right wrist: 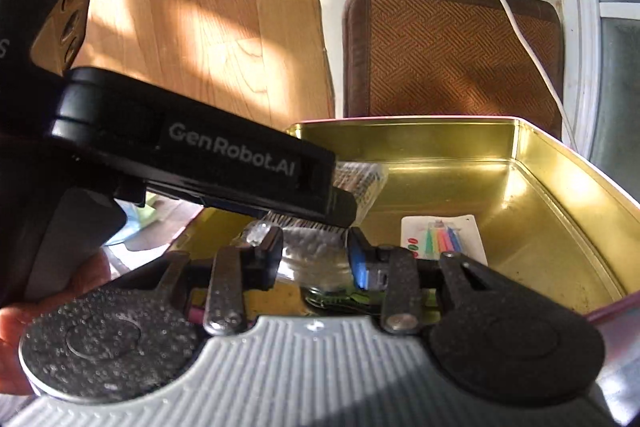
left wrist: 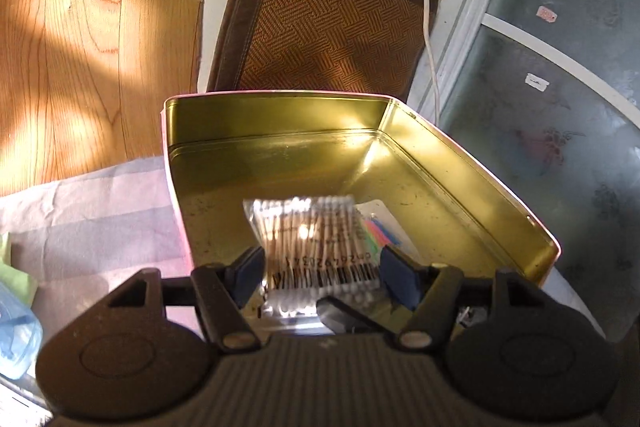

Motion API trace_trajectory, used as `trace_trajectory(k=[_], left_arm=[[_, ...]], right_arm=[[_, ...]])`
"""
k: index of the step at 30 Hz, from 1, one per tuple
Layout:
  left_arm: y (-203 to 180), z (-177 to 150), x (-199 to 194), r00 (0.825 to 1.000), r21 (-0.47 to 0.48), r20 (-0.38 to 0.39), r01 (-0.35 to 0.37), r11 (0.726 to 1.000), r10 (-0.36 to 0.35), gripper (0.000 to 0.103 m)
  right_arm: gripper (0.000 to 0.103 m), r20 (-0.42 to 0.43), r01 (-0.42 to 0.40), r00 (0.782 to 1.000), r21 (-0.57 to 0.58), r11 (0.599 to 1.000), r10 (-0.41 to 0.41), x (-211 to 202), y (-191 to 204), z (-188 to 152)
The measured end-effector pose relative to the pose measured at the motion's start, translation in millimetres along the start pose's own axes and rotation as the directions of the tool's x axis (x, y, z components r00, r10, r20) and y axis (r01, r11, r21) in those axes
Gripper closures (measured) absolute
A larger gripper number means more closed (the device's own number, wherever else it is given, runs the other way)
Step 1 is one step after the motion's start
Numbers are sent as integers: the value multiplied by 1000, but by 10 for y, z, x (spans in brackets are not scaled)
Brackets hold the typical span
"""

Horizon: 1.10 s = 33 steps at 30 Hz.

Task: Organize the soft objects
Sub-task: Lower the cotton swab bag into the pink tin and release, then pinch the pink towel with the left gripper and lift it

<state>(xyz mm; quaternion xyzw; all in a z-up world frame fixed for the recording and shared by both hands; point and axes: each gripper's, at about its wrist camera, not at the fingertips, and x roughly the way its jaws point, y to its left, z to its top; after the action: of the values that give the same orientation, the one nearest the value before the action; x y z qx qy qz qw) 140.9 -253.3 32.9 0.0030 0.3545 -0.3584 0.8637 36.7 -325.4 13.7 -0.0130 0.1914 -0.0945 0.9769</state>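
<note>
A clear pack of cotton swabs [left wrist: 316, 247] with a barcode sits between my left gripper's [left wrist: 322, 273] blue pads, over the open gold tin [left wrist: 472, 187]. Both pads touch the pack's edges; its far end is blurred. From the right wrist view the left gripper [right wrist: 340, 207] crosses above the tin [right wrist: 560, 211], with the swab pack [right wrist: 360, 179] sticking out beneath it. My right gripper [right wrist: 316, 251] hovers at the tin's near edge. Crinkled clear plastic [right wrist: 312, 255] fills the gap between its fingers; whether they press on it is unclear. A card of coloured candles [right wrist: 440, 239] lies on the tin's floor.
Beyond the tin a brown woven cushion [left wrist: 332, 27] rests against a white wall, with a white cable [left wrist: 428, 27] hanging over it. A frosted glass door [left wrist: 560, 107] stands to the right, wood flooring [left wrist: 80, 47] to the left. The tin sits on striped cloth [left wrist: 100, 211].
</note>
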Motion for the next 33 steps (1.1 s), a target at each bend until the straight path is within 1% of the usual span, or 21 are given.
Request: trace_trajectory(k=[2, 4, 7, 10, 12, 14, 16, 17, 19, 20, 21, 22, 23, 24, 25, 27, 29, 30, 31, 32, 33], left_arm=[[-34, 5, -25, 999, 1, 19, -26, 1000, 26, 30], [-44, -22, -140, 999, -4, 45, -18, 1000, 18, 30], [-5, -116, -541, 992, 3, 129, -12, 1000, 11, 30], [245, -356, -1060, 980, -23, 201, -6, 1000, 11, 30], [501, -587, -1366, 973, -59, 224, -36, 998, 49, 29], [870, -878, -1688, 961, -130, 229, -127, 983, 154, 29], [1255, -1130, -1929, 932, -210, 201, -261, 942, 303, 29], [1465, -1251, -2031, 903, -248, 171, -347, 905, 393, 29], [1797, -1450, -2178, 827, -295, 113, -502, 813, 551, 29], [1943, -1538, -2253, 792, -315, 95, -551, 773, 603, 29], [2040, -1601, -2313, 775, -335, 92, -567, 753, 625, 29], [2159, -1682, -2387, 766, -367, 93, -568, 737, 636, 29], [2265, -1754, -2445, 771, -409, 92, -548, 729, 631, 29], [2346, -1776, -2489, 796, -454, 96, -499, 738, 597, 30], [2400, -1796, -2542, 808, -488, 123, -456, 745, 576, 30], [2457, -1809, -2591, 804, -520, 147, -433, 736, 577, 29], [2469, -1819, -2607, 816, -527, 154, -409, 745, 557, 29], [2466, -1822, -2612, 817, -526, 161, -404, 748, 554, 29], [2458, -1821, -2616, 817, -523, 165, -402, 751, 552, 29], [2449, -1820, -2611, 819, -518, 168, -400, 756, 549, 29], [2440, -1818, -2610, 819, -515, 170, -401, 758, 548, 29]], right_arm=[[55, 7, 6, 1000, 19, 1000, -6, -3, -26, -28], [55, 26, 2, 1000, 30, 1000, -3, -70, -38, -20], [55, 107, -19, 994, 29, 999, 16, -303, 16, -3], [56, 195, -95, 977, 26, 995, 88, -548, 140, -10], [55, 195, -144, 971, 2, 990, 141, -599, 294, -10], [56, 146, -226, 963, -33, 974, 228, -567, 527, 5], [56, 72, -327, 940, -80, 942, 332, -476, 855, 20], [56, 32, -363, 929, -96, 927, 368, -407, 1015, 26], [58, -45, -423, 906, -130, 897, 421, -236, 1401, 26], [58, -70, -445, 896, -157, 882, 439, -166, 1610, 9], [58, -90, -457, 889, -191, 868, 449, -97, 1829, -4], [57, -105, -459, 888, -216, 862, 447, -13, 2045, -16], [57, -118, -460, 888, -231, 858, 444, 78, 2227, -12], [54, -129, -459, 889, -253, 852, 440, 185, 2427, 10], [52, -126, -447, 895, -282, 849, 429, 271, 2584, 23], [33, -131, -408, 912, -352, 842, 388, 469, 2852, 53], [26, -150, -369, 929, -392, 843, 338, 672, 3001, 57], [31, -172, -366, 931, -397, 842, 323, 761, 3040, 52], [43, -205, -367, 929, -395, 842, 309, 831, 3044, 37], [87, -245, -369, 925, -381, 848, 292, 879, 3039, 19], [92, -236, -372, 923, -350, 859, 304, 830, 2980, 6]])
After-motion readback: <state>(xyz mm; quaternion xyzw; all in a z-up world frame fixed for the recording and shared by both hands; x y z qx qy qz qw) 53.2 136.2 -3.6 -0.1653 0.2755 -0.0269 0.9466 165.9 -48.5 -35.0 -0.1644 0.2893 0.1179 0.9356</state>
